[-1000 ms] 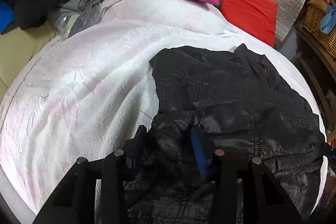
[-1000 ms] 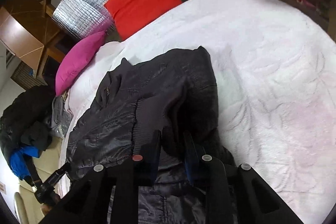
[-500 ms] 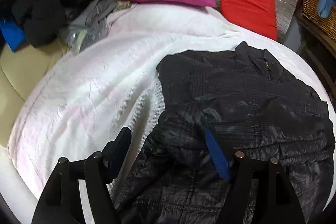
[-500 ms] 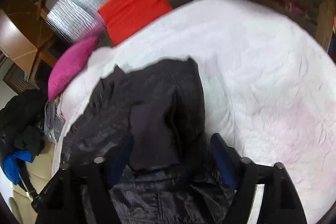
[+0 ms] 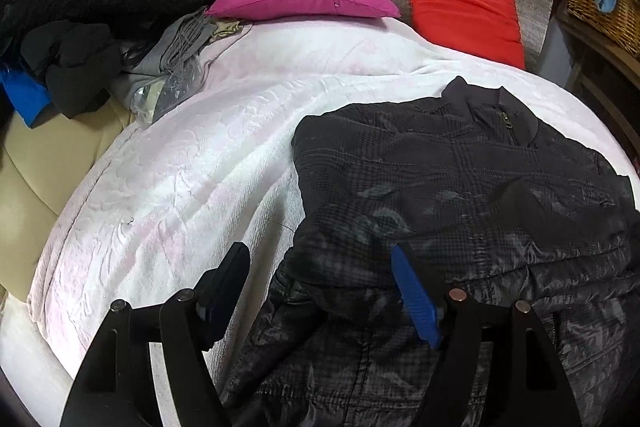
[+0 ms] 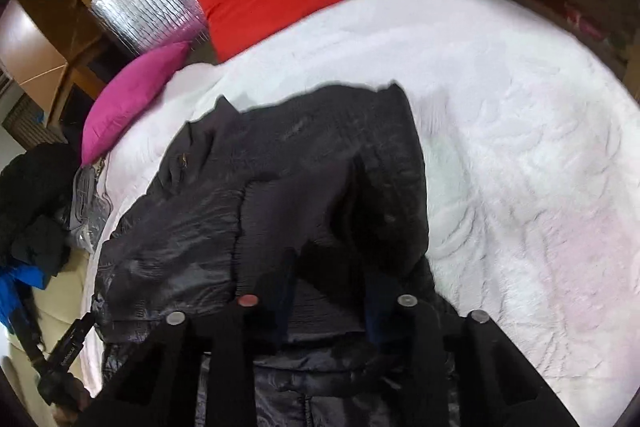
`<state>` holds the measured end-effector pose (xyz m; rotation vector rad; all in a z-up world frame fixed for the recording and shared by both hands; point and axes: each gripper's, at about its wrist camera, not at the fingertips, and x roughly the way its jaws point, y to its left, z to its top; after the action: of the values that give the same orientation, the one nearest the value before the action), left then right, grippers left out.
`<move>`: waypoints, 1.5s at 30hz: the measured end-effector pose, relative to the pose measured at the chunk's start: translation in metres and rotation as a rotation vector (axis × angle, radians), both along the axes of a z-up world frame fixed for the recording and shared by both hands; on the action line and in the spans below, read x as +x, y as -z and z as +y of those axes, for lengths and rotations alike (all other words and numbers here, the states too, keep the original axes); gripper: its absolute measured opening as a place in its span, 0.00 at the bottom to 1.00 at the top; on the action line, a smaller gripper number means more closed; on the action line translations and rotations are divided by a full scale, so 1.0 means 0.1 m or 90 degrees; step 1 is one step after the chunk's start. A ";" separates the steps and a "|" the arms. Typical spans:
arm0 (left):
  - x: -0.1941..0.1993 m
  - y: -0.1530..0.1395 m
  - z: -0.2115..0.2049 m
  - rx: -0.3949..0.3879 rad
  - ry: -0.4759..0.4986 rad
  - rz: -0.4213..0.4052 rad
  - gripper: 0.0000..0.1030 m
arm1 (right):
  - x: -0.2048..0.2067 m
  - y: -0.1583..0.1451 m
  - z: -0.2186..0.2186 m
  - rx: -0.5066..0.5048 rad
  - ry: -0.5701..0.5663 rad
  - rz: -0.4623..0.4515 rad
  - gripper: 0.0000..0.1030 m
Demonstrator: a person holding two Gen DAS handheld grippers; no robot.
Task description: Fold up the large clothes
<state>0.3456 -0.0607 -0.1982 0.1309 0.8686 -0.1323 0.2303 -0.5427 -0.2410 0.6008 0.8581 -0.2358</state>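
Closing on the folded sleeve, the right claw (image 6: 328,291) should pinch all layers squarely. Left claw (image 5: 320,291) stands spread, empty, over the jacket (image 5: 460,187) hem. Jacket lies on the bed (image 5: 180,167), collar at 12 o'clock.

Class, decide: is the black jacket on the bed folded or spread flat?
Partly folded: the black jacket has its sleeves doubled over its front, while its collar and body lie flat on the white bedspread.
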 end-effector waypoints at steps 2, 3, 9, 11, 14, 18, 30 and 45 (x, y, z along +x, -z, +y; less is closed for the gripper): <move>0.00 0.00 0.00 0.005 0.000 -0.004 0.72 | -0.06 -0.12 0.02 -0.023 0.003 -0.033 0.27; 0.00 0.00 0.00 0.007 0.000 -0.005 0.72 | -0.08 -0.15 0.04 -0.042 0.004 -0.039 0.27; 0.02 0.05 -0.02 0.022 0.004 0.003 0.72 | 0.04 0.15 -0.08 0.005 0.009 0.045 0.28; 0.02 0.06 -0.02 0.023 0.007 0.002 0.72 | 0.02 0.08 -0.08 0.004 0.010 0.035 0.29; 0.02 0.05 -0.02 0.025 0.010 0.000 0.72 | -0.07 -0.04 -0.12 0.013 0.018 0.014 0.39; 0.01 0.04 -0.04 0.025 0.017 -0.003 0.72 | -0.16 -0.16 -0.13 0.004 0.034 -0.033 0.78; -0.05 0.05 -0.14 0.053 0.045 -0.016 0.72 | 0.19 0.23 -0.19 0.010 0.041 0.049 0.69; -0.07 0.05 -0.20 0.076 0.060 -0.028 0.72 | 0.30 0.18 0.01 -0.085 0.015 0.053 0.43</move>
<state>0.3388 -0.0804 -0.2036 0.2857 0.8273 -0.1654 0.2600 -0.5422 -0.2589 0.4796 0.9077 -0.3386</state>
